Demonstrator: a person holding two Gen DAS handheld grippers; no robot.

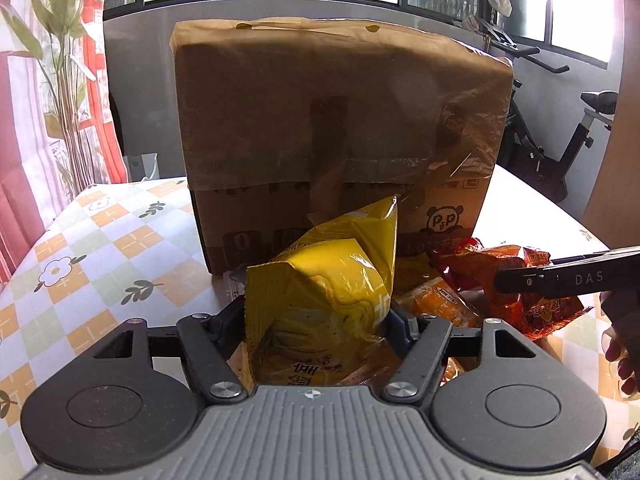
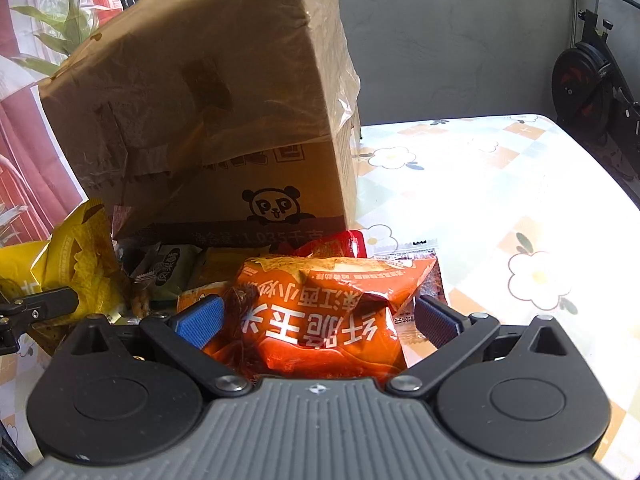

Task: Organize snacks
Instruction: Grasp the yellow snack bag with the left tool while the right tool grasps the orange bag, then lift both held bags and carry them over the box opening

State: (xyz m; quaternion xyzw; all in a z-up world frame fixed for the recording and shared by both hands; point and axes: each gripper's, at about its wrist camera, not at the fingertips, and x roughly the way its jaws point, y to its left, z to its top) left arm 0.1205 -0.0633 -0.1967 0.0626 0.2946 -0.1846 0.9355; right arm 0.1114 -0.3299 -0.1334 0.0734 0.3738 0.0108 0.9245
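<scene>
With both grippers down in the snack pile in front of the cardboard box (image 1: 340,120), here's the read, left to right.

Left gripper (image 1: 316,320): jaws partway closed around the yellow bag (image 1: 328,280). Pads sit against its crumpled sides, so I'd call it gripped, though the pads are mostly hidden behind the film. Bag stands upright, leaning toward the box. To do this well: finish the squeeze low on the bag body, not the seal edge, and lift straight up so it clears the packets underneath.

Right gripper (image 2: 316,320): jaws wide, blue pads either side of the orange bag (image 2: 320,312), apparently not pressing yet. Bag lies flat on the pile, near the box's corner, floral tablecloth (image 2: 520,200) to the right. Centre it before closing; the puffed film will slip, so close slowly.

Risk: the grippers are close together; stagger the lifts.
</scene>
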